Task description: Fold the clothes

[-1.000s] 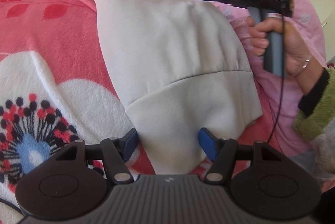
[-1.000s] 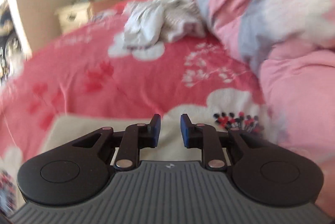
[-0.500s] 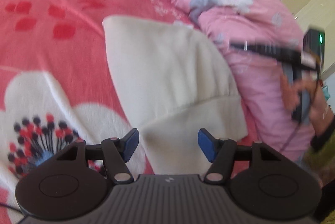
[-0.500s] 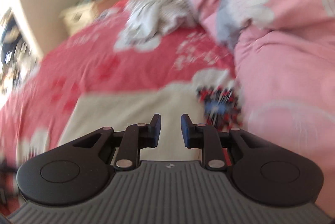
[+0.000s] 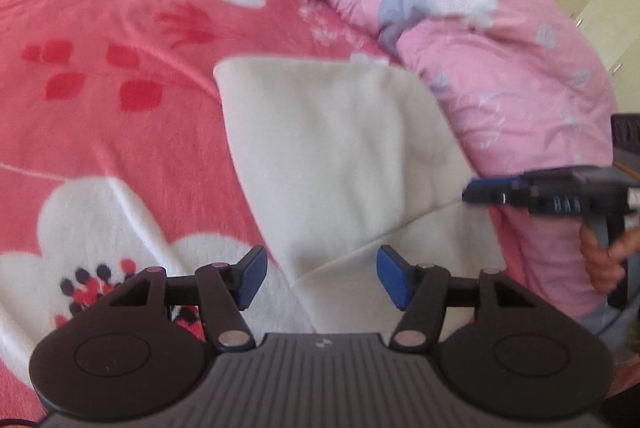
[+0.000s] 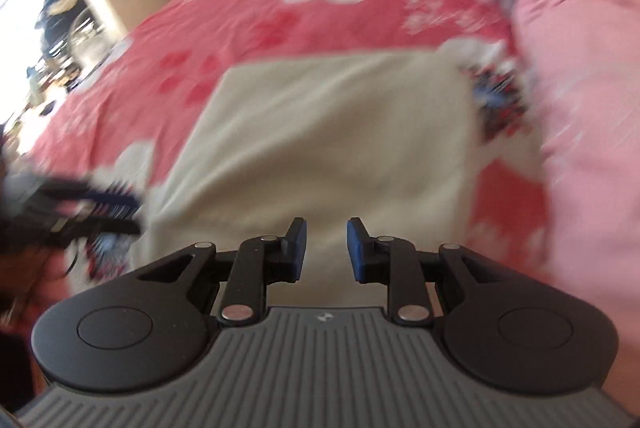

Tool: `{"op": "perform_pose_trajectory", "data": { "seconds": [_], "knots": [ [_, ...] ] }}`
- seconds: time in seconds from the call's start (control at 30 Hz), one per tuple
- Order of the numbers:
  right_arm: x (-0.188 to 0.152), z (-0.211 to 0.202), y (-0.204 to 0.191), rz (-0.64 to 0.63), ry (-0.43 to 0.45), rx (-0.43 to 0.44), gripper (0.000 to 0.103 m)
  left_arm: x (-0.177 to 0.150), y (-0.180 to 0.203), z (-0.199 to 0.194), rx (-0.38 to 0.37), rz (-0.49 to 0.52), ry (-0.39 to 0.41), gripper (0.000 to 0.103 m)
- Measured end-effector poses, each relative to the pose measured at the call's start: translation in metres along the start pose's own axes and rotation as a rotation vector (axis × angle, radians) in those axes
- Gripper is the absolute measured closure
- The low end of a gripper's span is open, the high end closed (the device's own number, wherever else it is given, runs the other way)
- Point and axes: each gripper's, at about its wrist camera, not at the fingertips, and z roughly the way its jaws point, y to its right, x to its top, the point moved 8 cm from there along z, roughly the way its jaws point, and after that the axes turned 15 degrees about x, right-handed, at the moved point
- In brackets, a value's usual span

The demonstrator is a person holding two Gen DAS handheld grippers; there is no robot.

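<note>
Left gripper (image 5: 318, 276) gapes wide over the near edge of the cloth (image 5: 340, 152) (cream, folded); right gripper (image 6: 327, 250) hangs slightly apart, empty.

No readable words, numbers or brand names appeared in either view. The only mark was a small pale emblem on the ribbed grey body of the left gripper (image 5: 322, 280) and of the right gripper (image 6: 323, 248), too small to read as any letter or name.
</note>
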Motion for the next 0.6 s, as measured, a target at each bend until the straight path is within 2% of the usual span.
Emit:
{"op": "perform_pose_trajectory", "data": {
  "seconds": [0.07, 0.13, 0.2, 0.3, 0.4, 0.47, 0.6],
  "knots": [
    [-0.020, 0.024, 0.000, -0.014, -0.053, -0.010, 0.084, -0.008, 0.002, 0.015, -0.022, -0.021, -0.044, 0.035],
    [-0.025, 0.033, 0.006, 0.027, -0.017, -0.002, 0.084, -0.007, 0.000, 0.017, -0.039, -0.061, -0.060, 0.036],
    [-0.017, 0.019, 0.007, 0.103, 0.009, 0.015, 0.084, -0.005, -0.002, 0.010, -0.048, -0.074, -0.069, 0.039],
    [-0.011, -0.017, 0.008, 0.127, 0.083, -0.037, 0.081, -0.007, -0.002, -0.005, -0.081, -0.054, -0.069, 0.039],
    [-0.015, -0.040, 0.033, 0.259, 0.142, -0.076, 0.075, -0.017, 0.003, -0.007, -0.137, -0.057, -0.117, 0.037],
    [-0.025, -0.039, 0.052, 0.353, 0.152, -0.102, 0.072, -0.023, 0.011, -0.001, -0.136, -0.046, -0.145, 0.037],
    [-0.035, -0.022, 0.068, 0.513, 0.167, -0.019, 0.070, -0.030, 0.021, 0.009, -0.092, -0.015, -0.155, 0.041]
  ]
}}
